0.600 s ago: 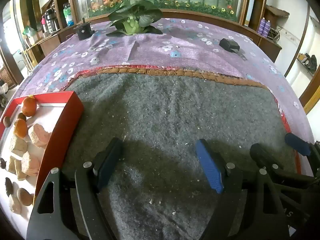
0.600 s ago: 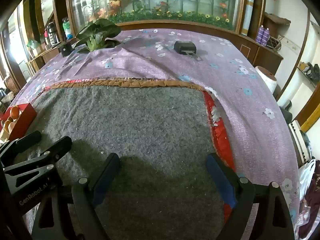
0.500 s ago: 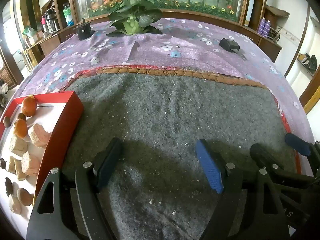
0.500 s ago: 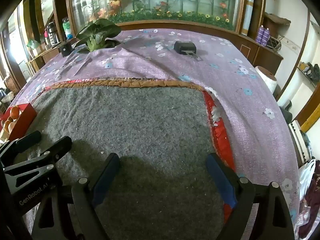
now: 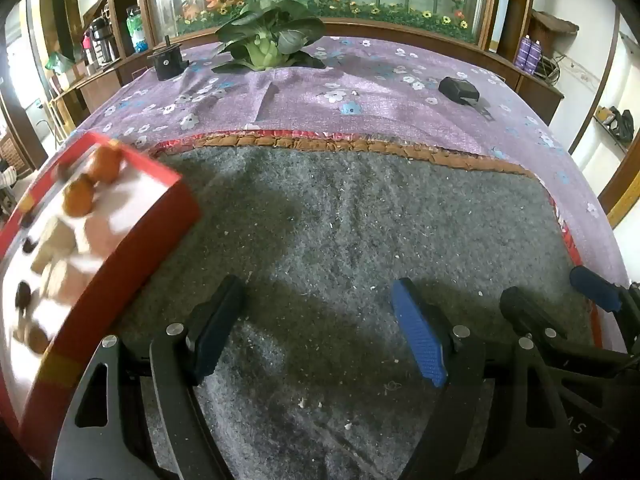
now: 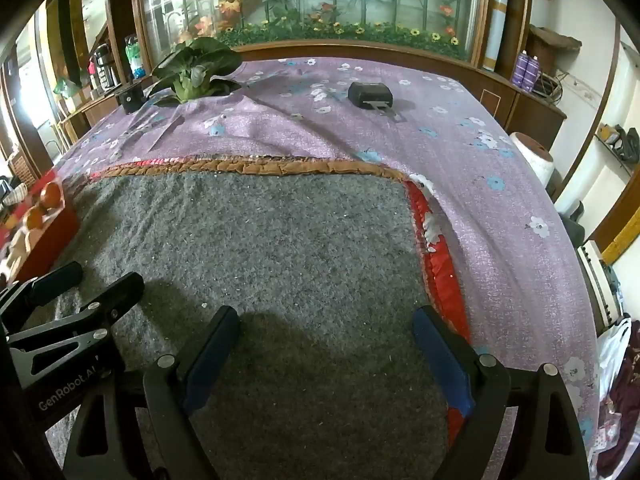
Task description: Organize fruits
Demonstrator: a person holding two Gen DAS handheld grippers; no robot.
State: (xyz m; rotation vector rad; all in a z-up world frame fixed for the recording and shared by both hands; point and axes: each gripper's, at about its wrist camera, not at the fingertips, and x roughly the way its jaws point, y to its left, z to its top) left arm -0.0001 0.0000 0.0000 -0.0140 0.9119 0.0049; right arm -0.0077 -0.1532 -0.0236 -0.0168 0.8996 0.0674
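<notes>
A red box (image 5: 132, 248) with a white inside lies at the left, blurred by motion. It holds two orange fruits (image 5: 82, 196), pale chunks and small dark fruits. It also shows in the right wrist view (image 6: 48, 236). My left gripper (image 5: 316, 320) is open and empty over the grey felt mat (image 5: 360, 220), just right of the box. My right gripper (image 6: 324, 348) is open and empty over the mat's right part. Each gripper shows in the other's view (image 5: 560, 308) (image 6: 80, 284).
The mat lies on a purple flowered tablecloth (image 5: 360, 92). A leafy green vegetable (image 5: 266, 46), a black cylinder (image 5: 166, 65) and a black device (image 5: 459, 90) sit at the back. Wooden cabinets ring the table. A white roll (image 6: 534, 156) stands off the right edge.
The red box now sits larger, higher and more to the right in the left wrist view and is blurred. The right gripper has barely moved. Both grippers stay open.
</notes>
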